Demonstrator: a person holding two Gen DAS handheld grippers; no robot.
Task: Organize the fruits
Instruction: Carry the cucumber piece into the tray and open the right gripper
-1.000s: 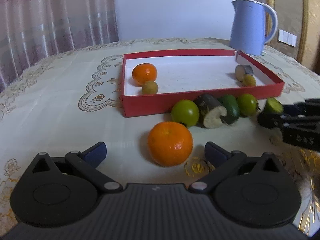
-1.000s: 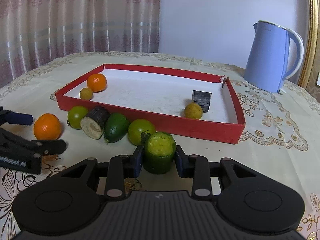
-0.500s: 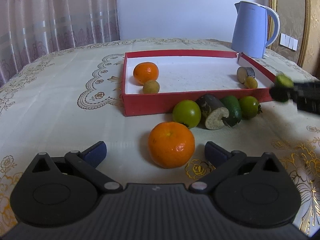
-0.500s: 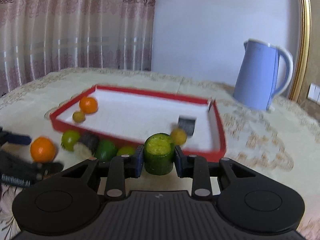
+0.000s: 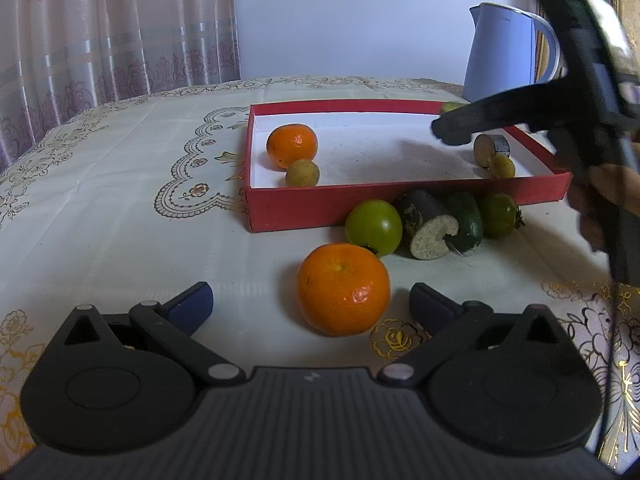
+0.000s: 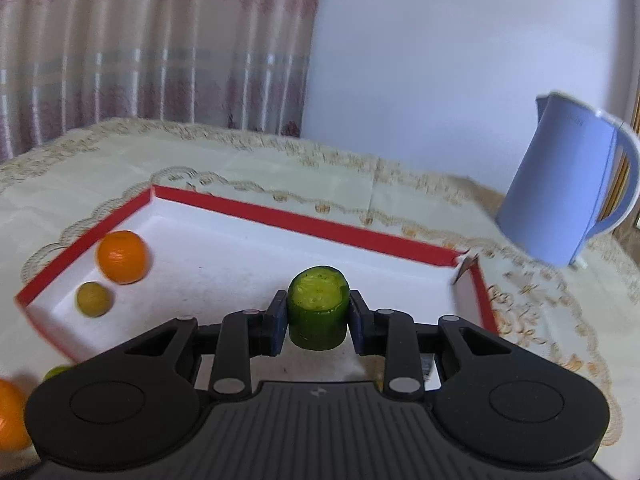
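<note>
left gripper [image 5: 310,300]: black ribbed body | fingers [image 5: 191,307]: blue pads | silver pivot screws

Pale blue-white plain wall [image 5: 352,16], pink patterned sheer curtain [image 5: 112,40], cream embroidered tablecloth surface [image 5: 120,208], soft daylight

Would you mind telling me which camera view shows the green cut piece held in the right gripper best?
The right wrist view: the green cut piece sits centred and close between the right gripper fingers, cut face up, above the red tray. The left wrist view shows only a green sliver behind that gripper's dark fingers.
</note>
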